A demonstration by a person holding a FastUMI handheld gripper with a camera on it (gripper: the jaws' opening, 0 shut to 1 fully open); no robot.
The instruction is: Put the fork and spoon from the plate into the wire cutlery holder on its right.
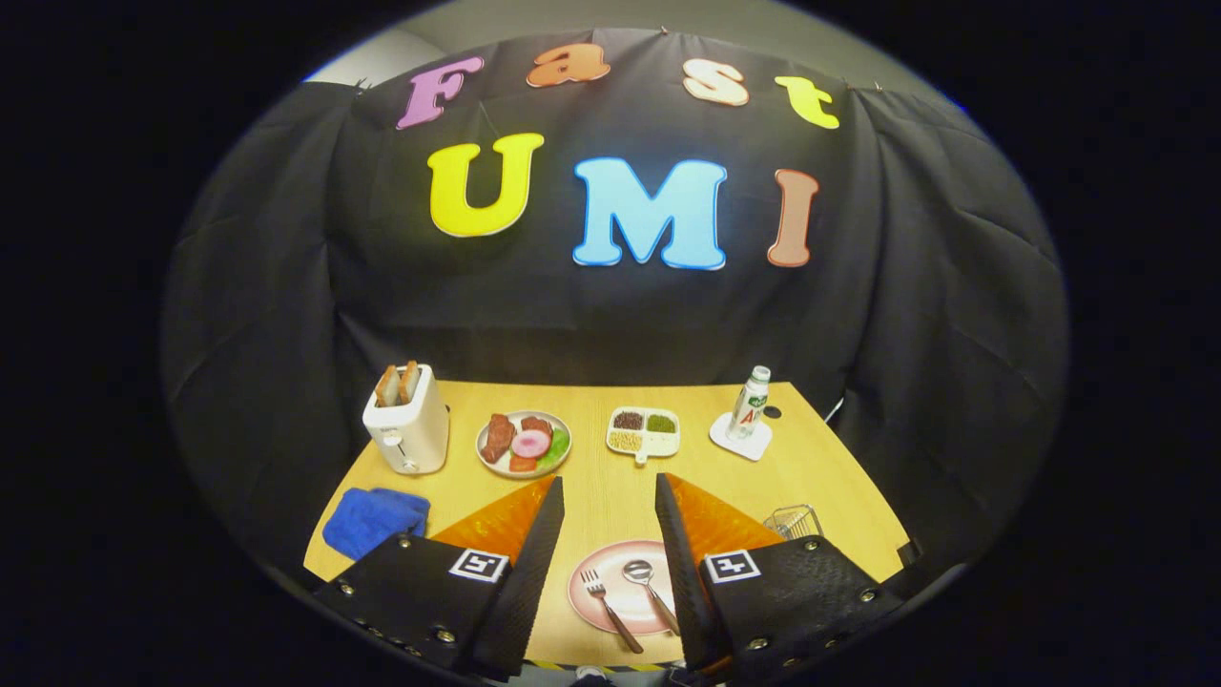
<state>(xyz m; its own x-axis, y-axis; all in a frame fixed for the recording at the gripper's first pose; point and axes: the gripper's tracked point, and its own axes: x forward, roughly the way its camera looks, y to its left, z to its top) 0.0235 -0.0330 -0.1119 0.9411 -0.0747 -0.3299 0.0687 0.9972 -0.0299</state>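
Jaws are standing wide open, gripping nothing, with the gripper (609,534) hovering above the near edge of the worktop (820,477). That wooden worktop is sitting inside a booth walled with black cloth (286,286), which is hanging in folds behind and to both sides. Along the far side, a white toaster (407,429) is holding two slices of bread; next to it a plate of food (524,443) is lying, then a small divided tray (644,432) of grains, then a bottle (750,405) standing upright on a white coaster (741,439). A blue cloth (374,520) is lying bunched at the near corner, beside the one finger. Task items are lying low in the gap between the fingers: a pink plate (630,596) is carrying the fork (610,611) and the spoon (651,592) side by side, apart from each other, handles pointing toward the camera. The spoon is lying just beside the other finger, which is partly covering the plate's rim. The wire cutlery holder (794,521) is standing to that side of the plate, partly hidden behind that finger, and its contents cannot be determined.
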